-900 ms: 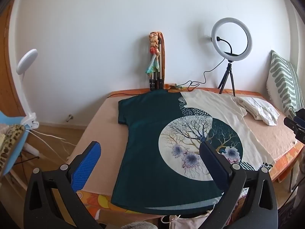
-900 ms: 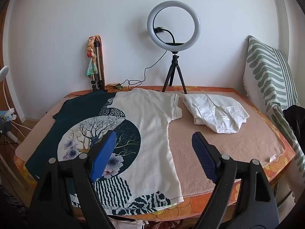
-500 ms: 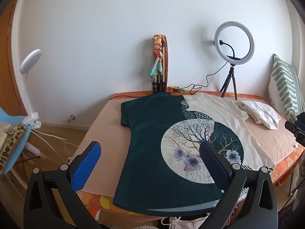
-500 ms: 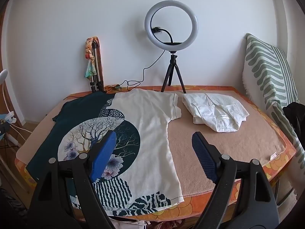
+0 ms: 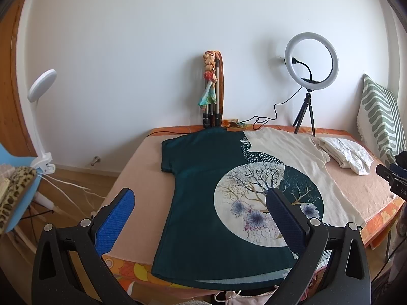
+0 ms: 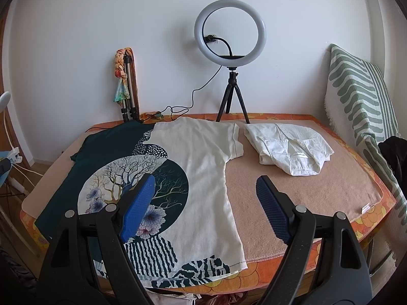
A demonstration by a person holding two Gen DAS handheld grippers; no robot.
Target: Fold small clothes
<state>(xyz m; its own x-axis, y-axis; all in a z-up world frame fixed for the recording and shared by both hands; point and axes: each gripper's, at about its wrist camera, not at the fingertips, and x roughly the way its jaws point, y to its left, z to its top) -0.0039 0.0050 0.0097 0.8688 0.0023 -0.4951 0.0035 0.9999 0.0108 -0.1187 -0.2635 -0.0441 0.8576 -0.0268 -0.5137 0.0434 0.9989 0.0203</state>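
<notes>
Two garments lie on the worktop (image 6: 318, 193): one T-shirt (image 6: 203, 157), half dark green and half cream, spread flat across its left and middle, and one folded white shirt (image 6: 290, 150) just beside its cream sleeve. My left gripper (image 5: 201, 216) and my right gripper (image 6: 203, 206) both hang above the near edge, jaws spread wide, holding nothing. One ring light (image 6: 230, 28) stands at the back.

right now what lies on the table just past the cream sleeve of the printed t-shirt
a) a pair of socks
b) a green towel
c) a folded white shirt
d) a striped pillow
c: a folded white shirt with its collar and label showing rests on the table beside the cream sleeve of the printed t-shirt, apart from it.
</notes>
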